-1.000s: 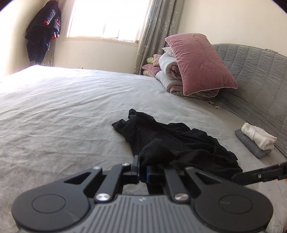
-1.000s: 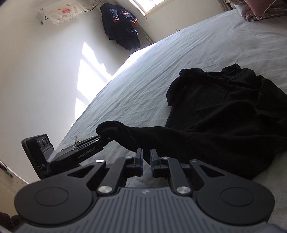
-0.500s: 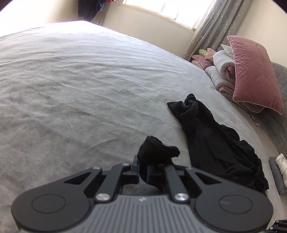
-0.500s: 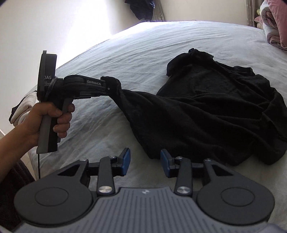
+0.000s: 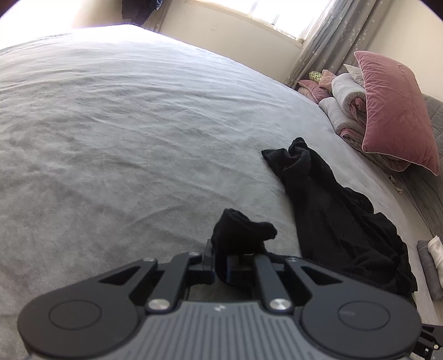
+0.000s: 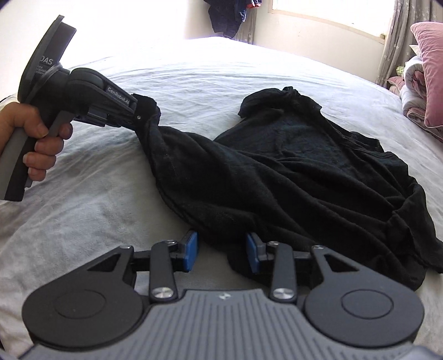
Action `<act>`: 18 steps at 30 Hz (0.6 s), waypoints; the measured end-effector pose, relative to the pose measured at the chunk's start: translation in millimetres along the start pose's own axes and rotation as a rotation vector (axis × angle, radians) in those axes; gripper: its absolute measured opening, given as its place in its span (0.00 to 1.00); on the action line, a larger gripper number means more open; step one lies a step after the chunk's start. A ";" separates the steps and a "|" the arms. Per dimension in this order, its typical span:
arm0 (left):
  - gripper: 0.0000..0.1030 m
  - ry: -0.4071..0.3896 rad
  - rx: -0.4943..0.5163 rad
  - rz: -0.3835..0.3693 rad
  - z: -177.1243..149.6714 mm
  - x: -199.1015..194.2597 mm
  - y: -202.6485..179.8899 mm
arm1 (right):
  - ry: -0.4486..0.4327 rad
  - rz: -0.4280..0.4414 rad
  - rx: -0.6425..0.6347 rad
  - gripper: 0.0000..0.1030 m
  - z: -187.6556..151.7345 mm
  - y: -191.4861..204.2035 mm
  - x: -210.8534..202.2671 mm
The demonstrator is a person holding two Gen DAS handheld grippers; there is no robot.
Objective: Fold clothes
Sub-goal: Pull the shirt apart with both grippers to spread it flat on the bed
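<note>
On a grey bed [image 6: 193,72], the left gripper [image 6: 144,116] clamps one corner of a crumpled black garment [image 6: 290,171] to stretch it out, while the right gripper [image 6: 221,250] closes its blue-padded jaws around the near hem, not yet pinching it.

The hanging dark jacket [image 6: 232,16] is cut off at the top edge; the folded clothes [image 5: 432,265] run off the right edge.

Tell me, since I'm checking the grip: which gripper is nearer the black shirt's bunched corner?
Left. The left gripper is shut on the bunched corner of the black shirt. The right gripper is closing around a lower edge, away from that corner.
</note>
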State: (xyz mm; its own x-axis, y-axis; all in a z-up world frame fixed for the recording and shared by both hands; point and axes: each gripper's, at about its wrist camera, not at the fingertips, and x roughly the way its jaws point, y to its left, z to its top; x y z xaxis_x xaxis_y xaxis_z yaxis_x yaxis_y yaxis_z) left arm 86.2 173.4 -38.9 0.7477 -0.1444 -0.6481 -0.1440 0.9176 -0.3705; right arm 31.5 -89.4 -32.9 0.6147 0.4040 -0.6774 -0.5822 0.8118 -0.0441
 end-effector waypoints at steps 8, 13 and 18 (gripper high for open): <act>0.07 -0.047 0.208 -0.148 -5.2 -28.7 -2.6 | -0.025 -0.012 0.103 0.03 -8.2 -35.2 -44.1; 0.07 -0.065 0.369 -0.294 -15.6 -57.2 -4.2 | -0.061 -0.055 0.168 0.03 -21.9 -56.0 -86.6; 0.07 -0.046 0.521 -0.421 -30.9 -83.2 -14.4 | -0.039 -0.108 0.207 0.03 -44.7 -64.7 -111.8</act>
State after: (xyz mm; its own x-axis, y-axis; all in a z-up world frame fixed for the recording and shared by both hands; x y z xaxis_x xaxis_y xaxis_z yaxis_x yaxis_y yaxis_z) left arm 5.9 160.7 -0.2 0.7000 -0.5238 -0.4853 0.4892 0.8469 -0.2086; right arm -23.3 -205.9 12.9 0.6898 0.3229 -0.6480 -0.3933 0.9186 0.0392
